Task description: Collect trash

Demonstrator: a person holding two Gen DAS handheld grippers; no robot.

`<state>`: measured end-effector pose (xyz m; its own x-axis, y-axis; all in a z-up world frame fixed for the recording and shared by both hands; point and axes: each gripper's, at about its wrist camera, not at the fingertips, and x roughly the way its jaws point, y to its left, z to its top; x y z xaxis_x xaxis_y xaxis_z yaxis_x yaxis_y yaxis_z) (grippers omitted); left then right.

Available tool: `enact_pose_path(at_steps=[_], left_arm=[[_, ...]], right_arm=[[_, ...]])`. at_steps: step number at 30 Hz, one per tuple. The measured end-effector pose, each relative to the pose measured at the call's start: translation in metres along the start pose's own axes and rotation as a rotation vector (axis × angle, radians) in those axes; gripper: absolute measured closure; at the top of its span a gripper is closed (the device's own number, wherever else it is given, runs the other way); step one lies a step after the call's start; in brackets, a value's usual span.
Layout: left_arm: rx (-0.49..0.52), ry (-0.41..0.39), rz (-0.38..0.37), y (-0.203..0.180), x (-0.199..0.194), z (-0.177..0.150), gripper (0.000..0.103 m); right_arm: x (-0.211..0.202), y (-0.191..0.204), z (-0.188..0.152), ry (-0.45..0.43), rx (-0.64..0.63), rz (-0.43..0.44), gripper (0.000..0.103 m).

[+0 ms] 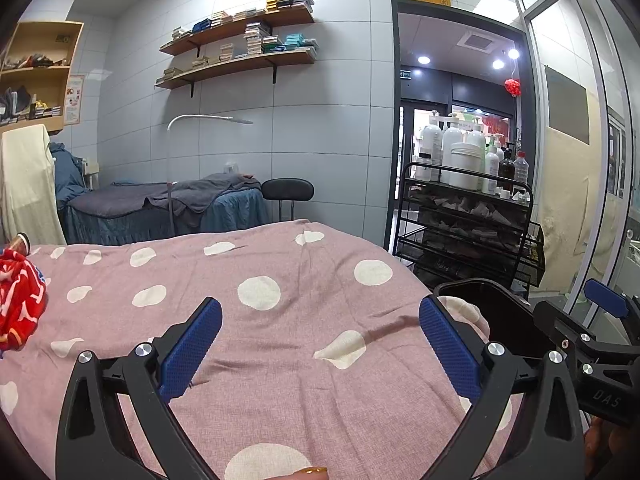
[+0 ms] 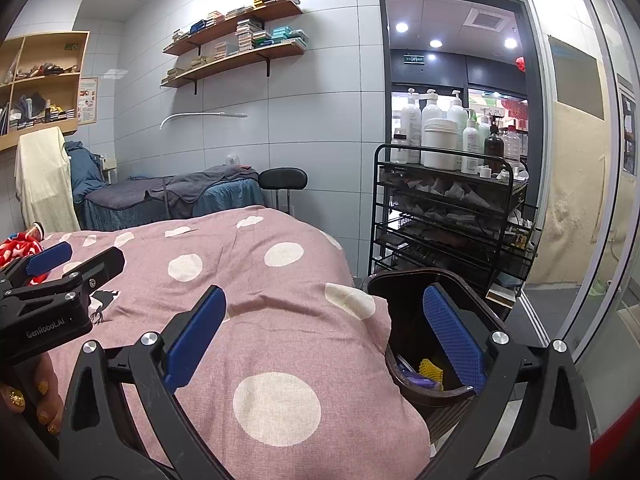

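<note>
**Both grippers empty over the bed, bin on the right**

The left gripper (image 1: 320,344) hangs over the pink bed cover with white dots (image 1: 280,264), its blue fingers spread wide with nothing between them. The right gripper (image 2: 324,344) is also spread wide and empty. Its right finger stands in front of the dark brown plastic trash bin (image 2: 404,320), which sits just beside the bed edge at about 3 o'clock from this gripper. Inside the bin I see a small yellow mesh piece (image 2: 430,368) and something purple.

No loose trash shows on the cover between the fingers. The only candidate is the crumpled red cloth or wrapper with white pattern (image 1: 18,300) at 9 o'clock, at the far left edge; I cannot tell if it is trash. It lies nearer to the left gripper, while the bin is nearer to the right one, so I judge that a pick there means a carry across the bed.
</note>
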<state>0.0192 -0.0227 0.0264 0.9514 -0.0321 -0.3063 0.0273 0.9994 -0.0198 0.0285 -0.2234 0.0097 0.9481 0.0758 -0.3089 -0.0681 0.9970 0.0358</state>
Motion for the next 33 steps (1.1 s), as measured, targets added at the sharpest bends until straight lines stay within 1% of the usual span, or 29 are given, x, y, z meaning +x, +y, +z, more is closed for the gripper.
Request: enact_pose_path(at_steps=[33], left_arm=[[0.002,-0.001,-0.001,0.001,-0.0007,-0.0013,0.005]], right_arm=[[0.0005,0.0022,-0.0008,0.002,0.002,0.006,0.005]])
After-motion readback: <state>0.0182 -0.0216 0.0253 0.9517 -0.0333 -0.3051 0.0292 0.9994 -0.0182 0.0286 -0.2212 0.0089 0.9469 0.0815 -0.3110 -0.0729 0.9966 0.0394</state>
